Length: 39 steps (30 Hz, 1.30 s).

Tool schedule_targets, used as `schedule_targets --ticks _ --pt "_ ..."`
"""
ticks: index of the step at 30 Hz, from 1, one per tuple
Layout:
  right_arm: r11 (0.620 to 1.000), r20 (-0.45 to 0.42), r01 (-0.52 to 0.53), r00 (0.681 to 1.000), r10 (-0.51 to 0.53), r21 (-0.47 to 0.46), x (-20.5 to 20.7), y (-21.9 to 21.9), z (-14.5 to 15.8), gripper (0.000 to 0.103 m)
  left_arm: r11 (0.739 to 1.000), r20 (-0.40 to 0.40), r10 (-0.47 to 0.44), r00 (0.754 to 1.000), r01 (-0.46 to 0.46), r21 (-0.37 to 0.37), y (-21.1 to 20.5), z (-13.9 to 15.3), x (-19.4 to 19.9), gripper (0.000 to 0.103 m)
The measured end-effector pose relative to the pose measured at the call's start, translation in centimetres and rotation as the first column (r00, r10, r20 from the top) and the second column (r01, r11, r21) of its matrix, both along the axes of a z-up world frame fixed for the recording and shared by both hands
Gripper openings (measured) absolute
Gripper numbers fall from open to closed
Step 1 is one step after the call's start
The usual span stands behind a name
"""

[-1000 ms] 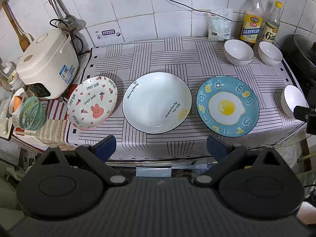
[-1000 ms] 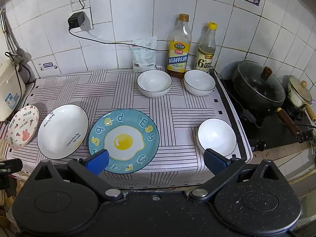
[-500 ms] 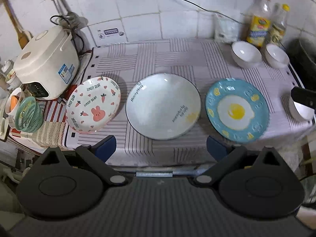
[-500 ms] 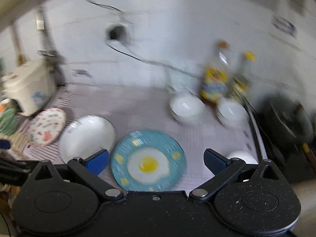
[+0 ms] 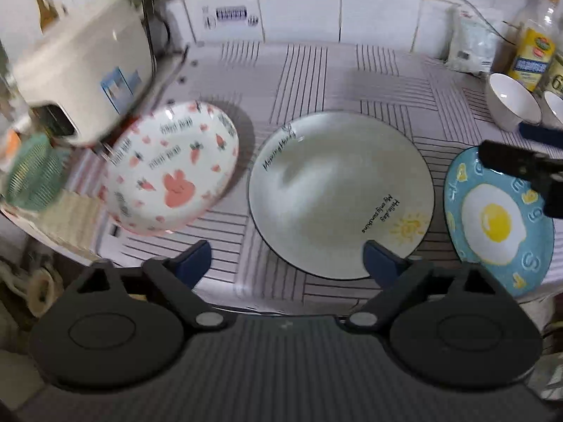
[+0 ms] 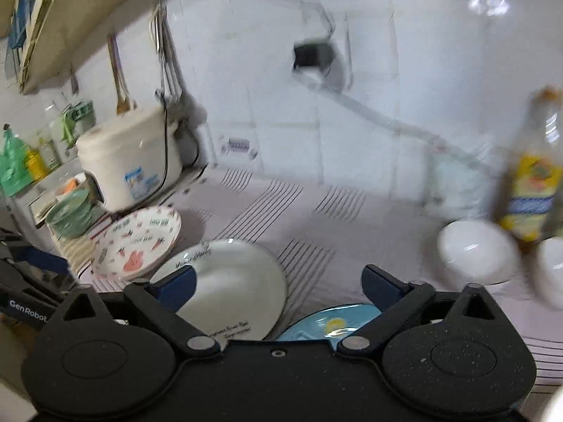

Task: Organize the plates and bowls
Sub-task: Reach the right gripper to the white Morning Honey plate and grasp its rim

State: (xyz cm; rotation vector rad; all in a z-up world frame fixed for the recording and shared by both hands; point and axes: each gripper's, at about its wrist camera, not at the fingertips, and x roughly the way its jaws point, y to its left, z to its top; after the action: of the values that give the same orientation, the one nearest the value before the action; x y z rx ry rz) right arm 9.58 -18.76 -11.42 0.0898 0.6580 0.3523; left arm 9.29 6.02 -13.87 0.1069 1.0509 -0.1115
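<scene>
Three plates lie in a row on the striped cloth: a pink rabbit plate (image 5: 172, 168), a white plate (image 5: 339, 193) and a blue fried-egg plate (image 5: 496, 221). My left gripper (image 5: 286, 256) hovers low over the white plate's near rim. Its jaws are closing, with only that rim in front of them and no pad pressing. My right gripper (image 6: 278, 281) is open above the white plate (image 6: 239, 281) and the blue plate (image 6: 330, 323), holding nothing. It also shows at the right of the left wrist view, over the blue plate. Two white bowls (image 6: 475, 253) stand at the back right.
A white rice cooker (image 5: 77, 70) stands at the left beside the pink plate, with a green basket (image 5: 31, 172) below it. Bottles (image 6: 535, 190) and a white bag (image 5: 471, 45) line the tiled wall behind the bowls. The counter's front edge is just under both grippers.
Both grippers have dropped closer to the counter. The left one now sits near the white plate with its fingers slightly narrower. The right one has swung left, over the white and blue plates.
</scene>
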Motion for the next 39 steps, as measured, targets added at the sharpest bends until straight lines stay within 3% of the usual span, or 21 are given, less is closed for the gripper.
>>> schedule_targets --ticks 1,4,6,10,13,17,18,20,21,23,27,33,39 --pt "0.999 -0.029 -0.009 1.0 0.01 0.035 0.7 0.2 -0.7 0.099 0.999 -0.017 -0.015 1.0 0.014 -0.035 0.2 -0.8 0.6 0.079" --pt "0.992 -0.126 -0.019 0.991 0.036 0.128 3.6 0.6 -3.6 0.091 0.999 -0.005 0.001 1.0 -0.001 -0.039 0.2 -2.4 1.3 0.077" --pt "0.992 -0.174 -0.014 0.984 0.036 0.126 4.9 1.1 -5.4 0.085 0.999 0.003 0.036 0.999 -0.036 -0.032 0.6 -3.4 1.7 0.077" --pt "0.991 -0.222 -0.045 0.972 0.072 0.126 6.9 2.2 -7.6 0.073 0.989 -0.032 0.103 0.994 -0.106 -0.101 2.2 -5.4 3.0 0.078" --pt "0.994 -0.247 -0.065 0.965 0.085 0.09 8.5 2.5 -8.5 0.06 0.986 -0.092 0.095 0.991 -0.107 -0.129 3.0 -7.0 3.9 0.082" --pt "0.991 -0.311 -0.077 0.944 0.109 0.112 10.4 2.3 -9.9 0.044 0.988 -0.073 0.076 0.994 -0.085 -0.129 3.0 -7.5 4.3 0.082" --pt "0.99 -0.324 -0.081 0.939 0.113 0.113 10.7 2.3 -10.2 0.042 0.987 -0.073 0.08 0.994 -0.089 -0.134 3.2 -7.6 4.4 0.081" --pt "0.989 -0.34 -0.095 0.932 0.128 0.112 11.0 2.4 -10.5 0.042 0.981 -0.105 0.096 0.99 -0.112 -0.16 3.7 -7.8 5.1 0.067" --pt "0.988 -0.344 -0.101 0.929 0.135 0.115 11.2 2.5 -10.6 0.042 0.977 -0.126 0.109 0.986 -0.129 -0.169 3.9 -8.1 5.3 0.055" --pt "0.985 -0.346 -0.123 0.925 0.159 0.123 11.5 2.6 -10.7 0.039 0.972 -0.126 0.132 0.983 -0.153 -0.179 4.2 -8.5 5.4 0.051" --pt "0.984 -0.36 -0.124 0.919 0.162 0.126 11.7 2.6 -11.1 0.027 0.976 -0.089 0.097 0.991 -0.112 -0.184 3.8 -8.4 4.9 0.035" --pt "0.973 -0.366 -0.136 0.91 0.197 0.186 12.5 1.7 -11.6 0.019 0.968 -0.119 0.15 0.982 -0.17 -0.182 3.8 -8.4 5.5 0.034" --pt "0.958 -0.358 -0.176 0.9 0.249 0.224 12.4 0.5 -11.2 0.019 0.954 -0.149 0.156 0.977 -0.188 -0.233 4.4 -8.0 7.1 0.034"
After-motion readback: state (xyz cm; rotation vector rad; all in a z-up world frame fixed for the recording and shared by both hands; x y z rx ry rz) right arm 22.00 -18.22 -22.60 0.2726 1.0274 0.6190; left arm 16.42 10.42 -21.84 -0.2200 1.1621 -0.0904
